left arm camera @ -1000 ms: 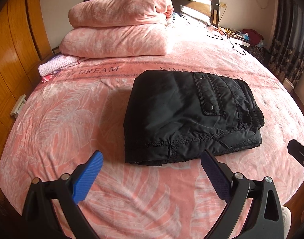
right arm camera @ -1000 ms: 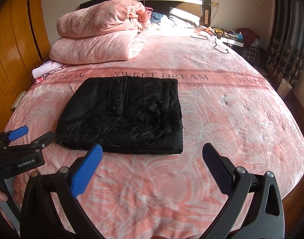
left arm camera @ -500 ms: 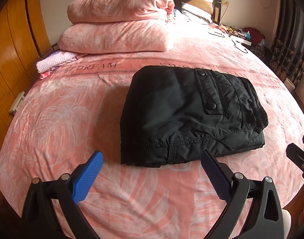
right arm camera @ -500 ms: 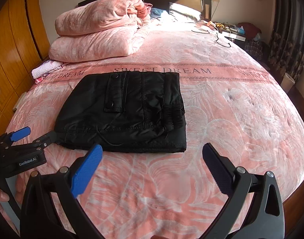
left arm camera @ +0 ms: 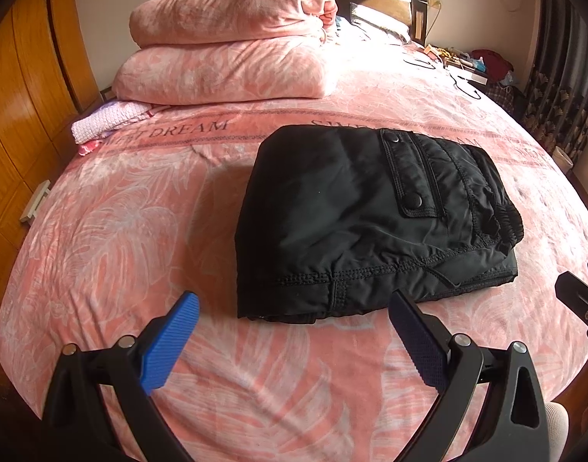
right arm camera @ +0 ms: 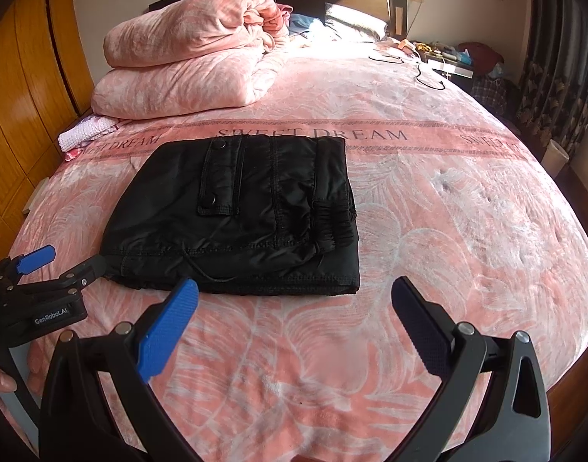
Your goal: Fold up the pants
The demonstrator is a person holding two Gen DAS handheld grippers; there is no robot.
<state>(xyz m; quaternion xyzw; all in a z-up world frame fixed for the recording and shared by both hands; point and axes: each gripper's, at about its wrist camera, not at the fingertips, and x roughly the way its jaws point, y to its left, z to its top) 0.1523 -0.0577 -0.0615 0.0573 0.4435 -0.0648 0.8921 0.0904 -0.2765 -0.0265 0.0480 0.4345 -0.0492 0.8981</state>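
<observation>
Left wrist view, reading from left to right: wooden wardrobe panels at the edge, then a small white knitted cloth beside a stack of two pink quilts near the headboard. At centre the black pants lie on the pink bedspread as a compact, thick rectangle, pocket flap with snaps uppermost, elastic cuffs bunched along its right side. The left gripper hangs just short of the packet's near edge, jaws spread wide and empty, blue pads touching nothing. At the far right margin the tip of the other tool enters.

Right wrist view, same order: the left gripper appears at the left with its tip close to the pants' near-left corner; whether it touches the cloth cannot be told. The right gripper is likewise released, jaws far apart, holding nothing, clear of the fabric.

Judgement: folding looks essentially complete. To finish well, leave the packet undisturbed; if tidying, tuck in the loose drawstring at the near edge and press the layers flat from above, without dragging them sideways and opening the fold
</observation>
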